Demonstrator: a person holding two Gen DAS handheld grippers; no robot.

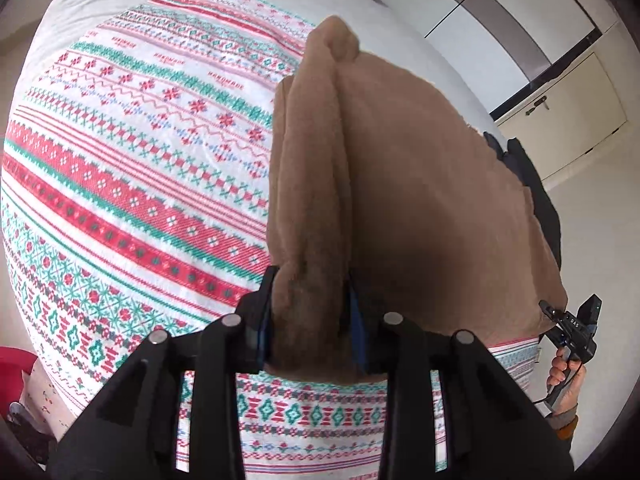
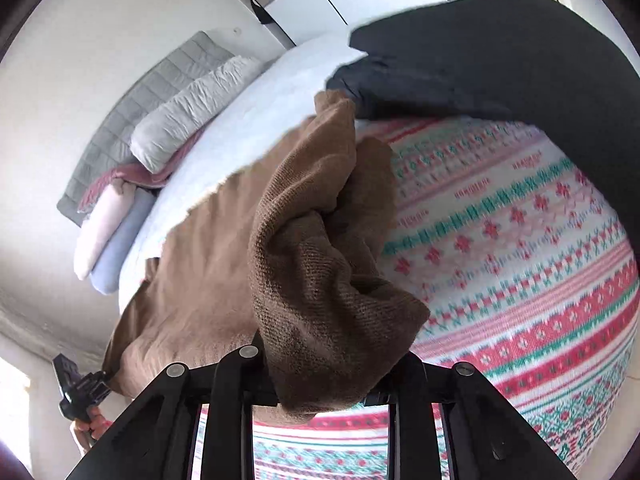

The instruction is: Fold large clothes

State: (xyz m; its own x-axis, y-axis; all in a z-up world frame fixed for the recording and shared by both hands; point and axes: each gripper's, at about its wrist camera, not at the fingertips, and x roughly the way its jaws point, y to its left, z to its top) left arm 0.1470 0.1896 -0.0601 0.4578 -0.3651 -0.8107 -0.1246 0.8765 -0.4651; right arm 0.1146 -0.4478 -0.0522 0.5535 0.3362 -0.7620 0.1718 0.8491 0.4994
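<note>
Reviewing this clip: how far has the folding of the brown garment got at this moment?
Early to middle. Done: both grippers have picked up the brown garment. In hand: the left gripper and right gripper each clamp a bunched edge, holding it raised and spread over the patterned blanket. Left: no neat fold shows yet; it must be laid down and folded. The black garment lies unfolded beyond.

Patterned bedspread (image 1: 132,184) covers bed, white with red and green knit-style bands, word "HANDMADE" printed in rows. Plain white sheet (image 2: 264,108) at head end of bed. Grey quilted headboard (image 2: 132,104) against wall. Grey pillow (image 2: 192,108) leans on headboard; pink pillow (image 2: 104,224) and pale blue pillow (image 2: 124,240) at bed corner. Black garment (image 2: 500,64) lies on far edge of bed. Wardrobe doors (image 1: 560,96) beside bed, cream with dark strip. Red object (image 1: 14,364) at lower left, unclear.
</note>
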